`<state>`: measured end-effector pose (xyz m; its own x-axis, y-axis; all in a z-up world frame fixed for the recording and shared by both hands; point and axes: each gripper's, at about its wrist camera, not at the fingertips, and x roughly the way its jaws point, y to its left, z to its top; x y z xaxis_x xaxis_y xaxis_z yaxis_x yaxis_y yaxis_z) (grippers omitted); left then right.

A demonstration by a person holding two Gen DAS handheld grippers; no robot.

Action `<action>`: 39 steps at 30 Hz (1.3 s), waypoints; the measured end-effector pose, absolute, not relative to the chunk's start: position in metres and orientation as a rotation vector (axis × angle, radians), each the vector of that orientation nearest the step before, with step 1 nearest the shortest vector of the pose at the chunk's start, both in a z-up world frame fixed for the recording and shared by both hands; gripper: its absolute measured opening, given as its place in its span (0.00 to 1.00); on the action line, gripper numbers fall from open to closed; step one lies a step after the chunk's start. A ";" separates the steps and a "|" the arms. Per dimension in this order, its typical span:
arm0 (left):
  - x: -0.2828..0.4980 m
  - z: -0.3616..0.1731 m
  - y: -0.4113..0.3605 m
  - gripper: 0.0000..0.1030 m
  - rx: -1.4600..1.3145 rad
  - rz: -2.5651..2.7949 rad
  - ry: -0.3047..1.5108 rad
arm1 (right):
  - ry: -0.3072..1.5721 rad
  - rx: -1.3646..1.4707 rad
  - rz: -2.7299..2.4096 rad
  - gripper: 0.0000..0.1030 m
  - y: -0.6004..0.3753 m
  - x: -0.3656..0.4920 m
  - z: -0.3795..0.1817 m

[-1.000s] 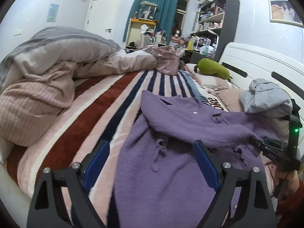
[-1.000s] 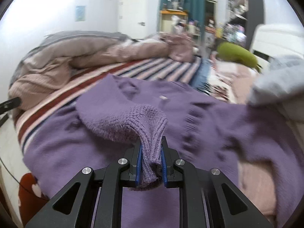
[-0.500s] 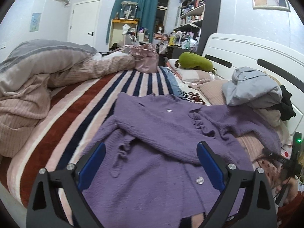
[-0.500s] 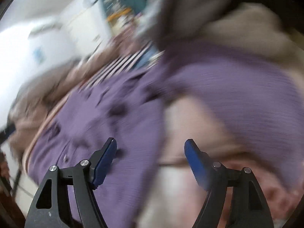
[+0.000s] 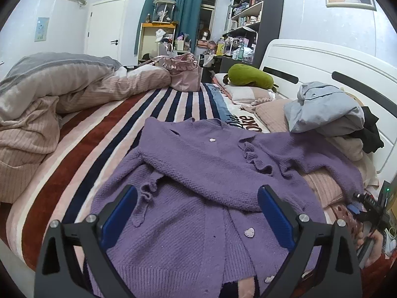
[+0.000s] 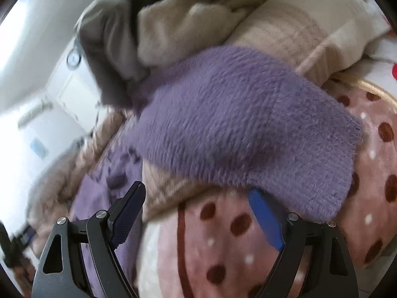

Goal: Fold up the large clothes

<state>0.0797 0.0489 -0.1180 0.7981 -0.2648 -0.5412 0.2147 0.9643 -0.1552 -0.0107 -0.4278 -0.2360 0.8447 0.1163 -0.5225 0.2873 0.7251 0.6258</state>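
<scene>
The bed (image 5: 82, 144), covered by a blanket striped in dark red, pink, white and navy, fills most of the left wrist view, with a white headboard (image 5: 322, 59) running along its right side from about 1 to 3 o'clock. A rumpled pink and grey duvet (image 5: 49, 104) is heaped at 9 to 10 o'clock. The purple knitted cardigan (image 5: 203, 188) lies face up across the middle of the bed, from the centre down to 6 o'clock; one sleeve is folded across its chest from 10 o'clock towards 4 o'clock, and the other sleeve (image 6: 238, 134) stretches out to 3 o'clock over a pink ribbed pillow (image 5: 320, 181). In the right wrist view that sleeve's cuff end lies on a pink blanket with dark red dots (image 6: 223, 243), touching it. A pile of grey clothes (image 5: 325, 109) sits by the headboard at 2 o'clock, and a green plush cushion (image 5: 250, 77) rests on a pillow at 1 o'clock. A pink ruffled bag (image 5: 183, 74) stands at 12 o'clock at the far edge of the bed. The left gripper (image 5: 196, 213) hovers over the lower part of the cardigan at 6 o'clock, jaws spread wide and gripping nothing. The right gripper (image 6: 198, 213) is likewise released, its blue pads wide apart, with the cuff lying just over the right-hand pad; this view is blurred. A heart-shaped button (image 5: 249, 232) shows on the cardigan's front near 5 o'clock.
</scene>
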 end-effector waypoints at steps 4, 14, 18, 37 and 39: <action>0.078 -0.117 0.057 0.93 -0.100 -0.246 0.592 | 0.445 0.848 -0.103 0.81 -0.445 -0.013 -0.231; 0.075 -0.113 0.084 0.94 -0.151 -0.221 0.565 | 0.367 0.623 -0.133 0.04 -0.413 -0.009 -0.181; 0.074 -0.113 0.095 0.94 -0.184 -0.234 0.551 | 0.361 0.545 0.037 0.03 -0.373 0.010 -0.152; 0.055 -0.116 0.155 0.95 -0.172 -0.145 0.507 | 0.941 0.182 0.732 0.07 -0.054 0.160 -0.228; 0.056 -0.119 0.157 0.95 -0.172 -0.147 0.512 | 0.900 0.195 0.719 0.27 -0.071 0.147 -0.222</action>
